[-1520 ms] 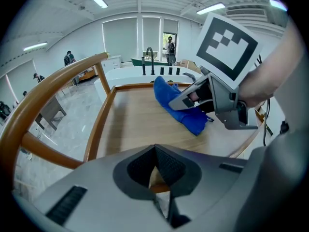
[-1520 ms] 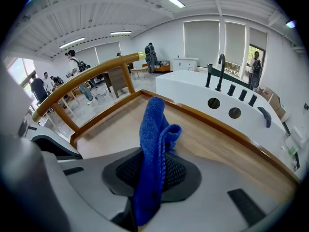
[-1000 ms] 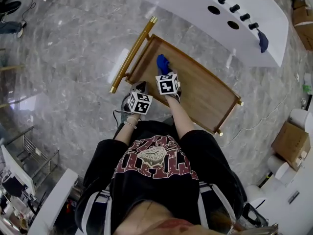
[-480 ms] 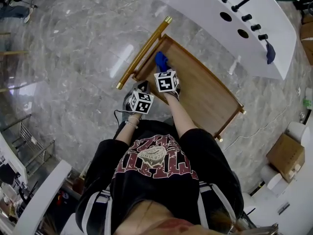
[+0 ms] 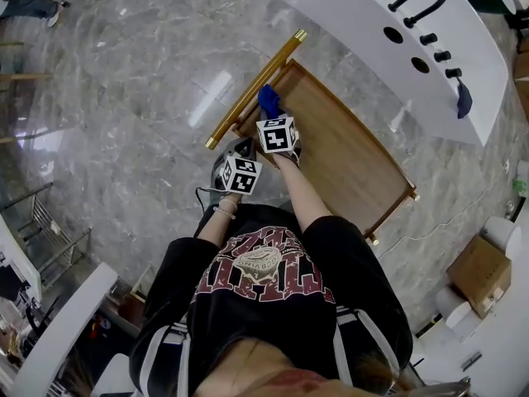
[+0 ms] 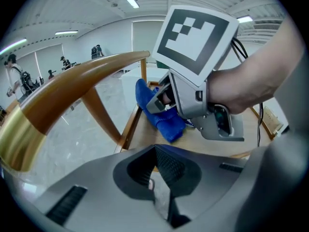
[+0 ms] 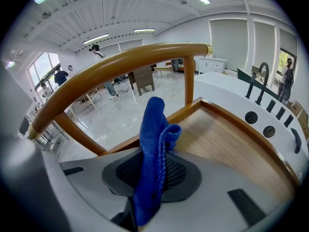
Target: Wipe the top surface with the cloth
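Observation:
A blue cloth [image 5: 269, 102] is pinched in my right gripper [image 5: 273, 116], which is shut on it. The cloth rests on the wooden top surface [image 5: 347, 155] at its handle-side edge, just inside the gold handle bar [image 5: 256, 85]. In the right gripper view the cloth [image 7: 153, 149] stands up folded between the jaws of the right gripper [image 7: 152, 178], with the wooden top [image 7: 231, 139] beyond. My left gripper [image 5: 234, 157] hovers beside the near-left corner, off the surface. Its jaws [image 6: 161, 197] are shut and empty. From there I see the right gripper [image 6: 193, 95] and the cloth [image 6: 161, 120].
A white counter [image 5: 355, 7] with black faucets and round holes stands behind the cart, and a dark cloth [image 5: 464, 98] hangs at its end. A cardboard box [image 5: 479, 271] sits at the right. A cable [image 5: 438, 213] lies on the marble floor.
My right gripper has slid the blue cloth left across the wood to the rail by the gold handle. The left gripper has stayed by the near corner.

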A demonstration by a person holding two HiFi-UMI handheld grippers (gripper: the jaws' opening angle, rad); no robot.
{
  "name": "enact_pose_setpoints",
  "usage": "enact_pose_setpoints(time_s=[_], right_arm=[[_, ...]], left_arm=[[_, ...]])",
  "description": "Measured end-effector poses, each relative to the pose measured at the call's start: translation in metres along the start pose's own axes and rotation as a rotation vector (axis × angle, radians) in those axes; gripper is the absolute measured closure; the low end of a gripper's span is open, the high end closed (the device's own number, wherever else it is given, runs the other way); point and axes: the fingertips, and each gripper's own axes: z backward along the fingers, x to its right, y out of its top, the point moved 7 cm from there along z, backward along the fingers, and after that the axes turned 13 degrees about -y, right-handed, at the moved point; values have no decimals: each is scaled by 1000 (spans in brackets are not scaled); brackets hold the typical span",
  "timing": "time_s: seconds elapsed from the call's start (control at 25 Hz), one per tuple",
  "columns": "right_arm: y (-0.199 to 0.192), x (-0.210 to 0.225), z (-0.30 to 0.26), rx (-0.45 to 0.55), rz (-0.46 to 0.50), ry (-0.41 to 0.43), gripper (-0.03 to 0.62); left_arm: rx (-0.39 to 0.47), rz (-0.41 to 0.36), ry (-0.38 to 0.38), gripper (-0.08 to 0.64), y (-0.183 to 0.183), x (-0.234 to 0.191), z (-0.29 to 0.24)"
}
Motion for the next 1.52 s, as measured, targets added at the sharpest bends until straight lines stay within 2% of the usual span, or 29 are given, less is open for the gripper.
enact_pose_setpoints(time_s=[0.08, 0.24, 0.4, 0.6, 0.92, 1.08, 1.52], right_arm=[[0, -1, -2, -5, -37, 14, 503], [4, -5, 11, 15, -193, 96, 503], [14, -23, 28, 67, -220, 167, 503], [6, -38, 25, 26, -367, 195, 503], [-21, -41, 15, -40, -344, 120, 503], [-27, -34, 14, -32, -289, 97, 503], [-47, -19, 23, -11, -297, 67, 503]], left_arm=[[12, 18, 4, 512, -2, -4, 3], [40, 34, 15, 512, -2, -8, 9], [51, 41, 28, 512, -4, -10, 13], [51, 57, 42, 512, -11, -12, 23], [35, 51, 40, 512, -18, -14, 31], [23, 31, 30, 512, -19, -8, 31], [2, -25, -11, 512, -13, 4, 19]])
